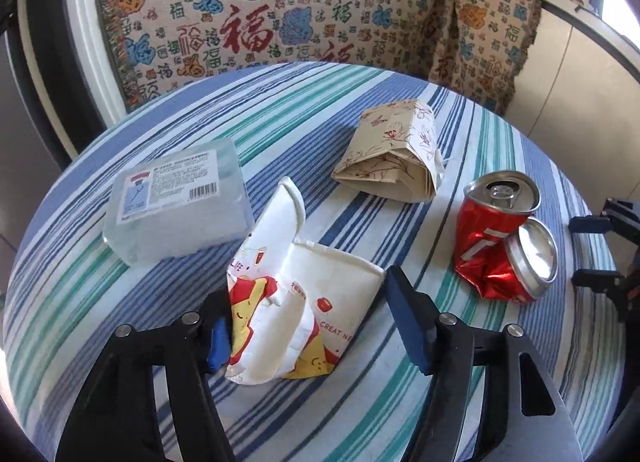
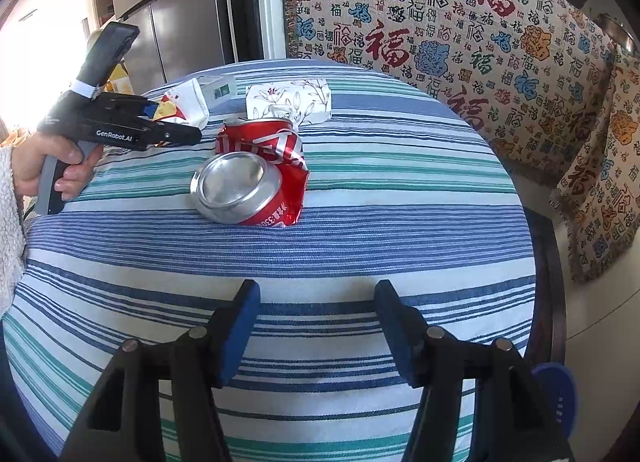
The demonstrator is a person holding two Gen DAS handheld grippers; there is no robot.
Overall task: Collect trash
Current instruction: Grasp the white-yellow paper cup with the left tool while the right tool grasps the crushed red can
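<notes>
We are wearing a white knitted sleeve [image 2: 9,222]. We are working with black tools carrying blue pads [image 2: 242,326], silver rivets [image 2: 434,332] and white "GenRobot.AI" lettering [image 2: 114,133], one with a grey handle [image 2: 50,186] and white tape [image 2: 86,89].

A round table under a blue, white and green striped cloth [image 1: 500,134] carries a crushed red aluminium can [image 1: 500,238]. Left of the can lie a folded floral paper bag [image 1: 392,154], a flattened white paper cup [image 1: 304,282] and a clear plastic box [image 1: 176,202].

Paper cup [image 1: 292,294] nearest, box [image 1: 176,202] left, can [image 1: 502,236] right, folded paper [image 1: 394,154] behind
</notes>
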